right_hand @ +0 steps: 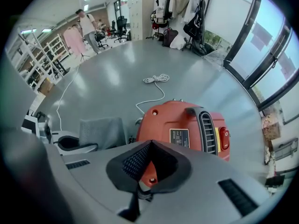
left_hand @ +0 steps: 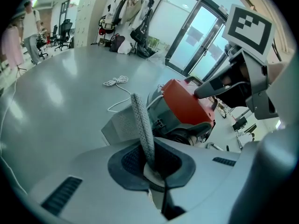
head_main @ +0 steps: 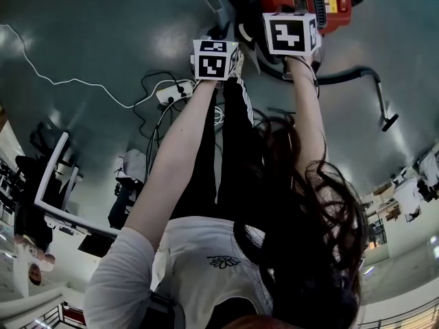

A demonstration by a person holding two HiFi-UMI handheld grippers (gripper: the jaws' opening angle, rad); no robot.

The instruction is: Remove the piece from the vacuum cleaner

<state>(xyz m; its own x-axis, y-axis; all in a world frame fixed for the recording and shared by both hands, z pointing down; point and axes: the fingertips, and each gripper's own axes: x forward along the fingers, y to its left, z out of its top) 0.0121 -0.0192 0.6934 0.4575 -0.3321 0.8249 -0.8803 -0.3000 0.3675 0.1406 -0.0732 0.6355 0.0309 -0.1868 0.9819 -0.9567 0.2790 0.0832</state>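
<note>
The red vacuum cleaner (head_main: 309,2) sits on the grey floor at the top of the head view. In the left gripper view, my left gripper (left_hand: 150,160) is shut on a flat grey perforated piece (left_hand: 141,120). The piece stands on edge just left of the red vacuum cleaner (left_hand: 186,105). My right gripper (right_hand: 150,167) points steeply down onto the vacuum cleaner (right_hand: 187,125) and is shut on an edge of its red housing. From the right gripper view the grey piece (right_hand: 103,132) shows at the left, with the left gripper (right_hand: 70,143) on it.
A black hose with a floor nozzle (head_main: 388,120) curves off to the vacuum's right. A white cable (right_hand: 156,79) lies coiled on the floor beyond it, and a power strip (head_main: 175,92) lies to the left. Coat racks (right_hand: 182,13), chairs and a person (right_hand: 87,22) stand far off.
</note>
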